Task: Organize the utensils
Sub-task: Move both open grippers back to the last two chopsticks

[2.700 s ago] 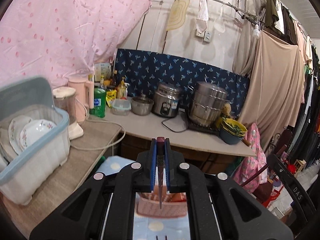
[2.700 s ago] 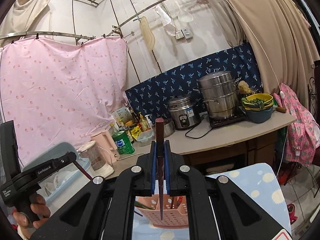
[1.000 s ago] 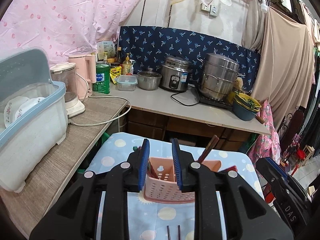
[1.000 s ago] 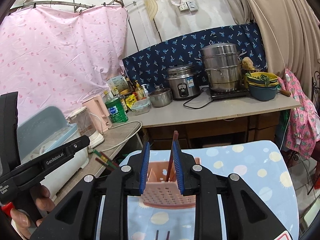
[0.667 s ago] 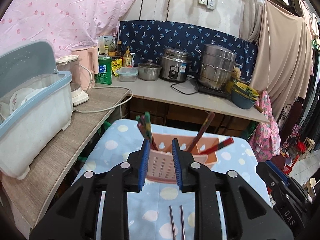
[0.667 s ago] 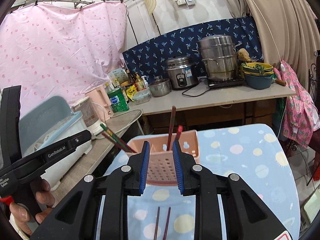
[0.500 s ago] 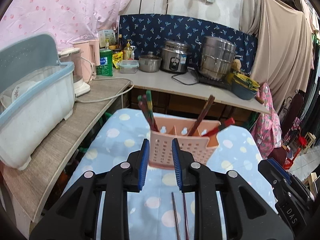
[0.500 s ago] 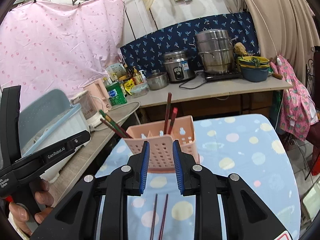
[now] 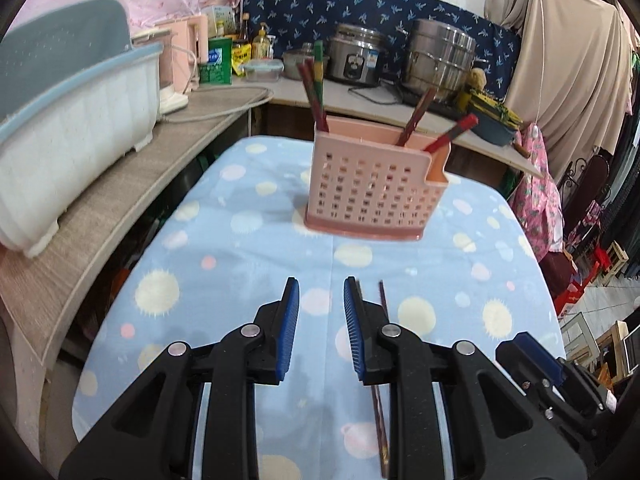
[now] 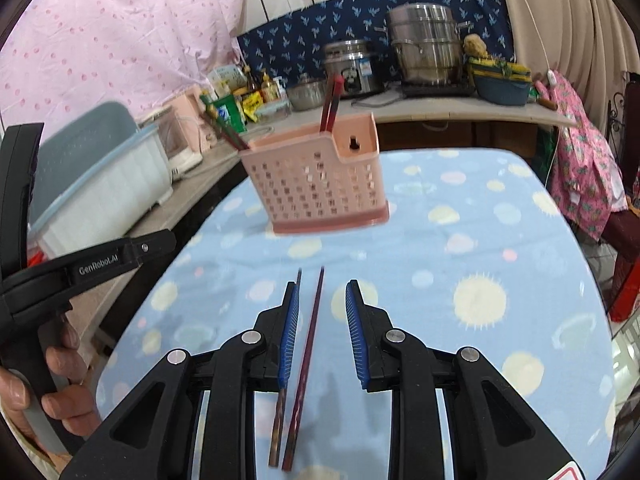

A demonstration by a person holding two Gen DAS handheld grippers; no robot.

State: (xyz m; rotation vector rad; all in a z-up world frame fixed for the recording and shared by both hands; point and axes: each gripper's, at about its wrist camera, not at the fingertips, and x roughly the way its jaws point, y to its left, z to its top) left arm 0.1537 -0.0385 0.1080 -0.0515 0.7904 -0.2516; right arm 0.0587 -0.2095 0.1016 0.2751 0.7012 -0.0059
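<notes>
A pink perforated utensil basket [image 9: 372,196] [image 10: 320,188] stands on the blue dotted cloth [image 9: 224,248]. Chopsticks [image 9: 316,80] stick up at its left end, and two more lean out at its right end [image 9: 416,116]. A dark red pair of chopsticks [image 10: 312,328] lies flat on the cloth. My right gripper [image 10: 322,292] hangs open over that pair. One stick runs between its jaws untouched and the other lies under its left finger. My left gripper [image 9: 321,292] is open and empty, and the pair [image 9: 380,408] lies just right of its right finger.
A wooden counter [image 9: 120,184] with a white and blue dish rack [image 9: 72,112] runs along the left. Pots and bottles stand on the far counter [image 9: 400,116]. A hand holds the left gripper's black handle [image 10: 60,280]. The cloth drops off at its right edge [image 10: 592,280].
Both grippers, shut on a chopstick at first, now stand open and empty. They have sunk and pulled back from the basket, which now shows standing chopsticks. The loose pair has come under them.
</notes>
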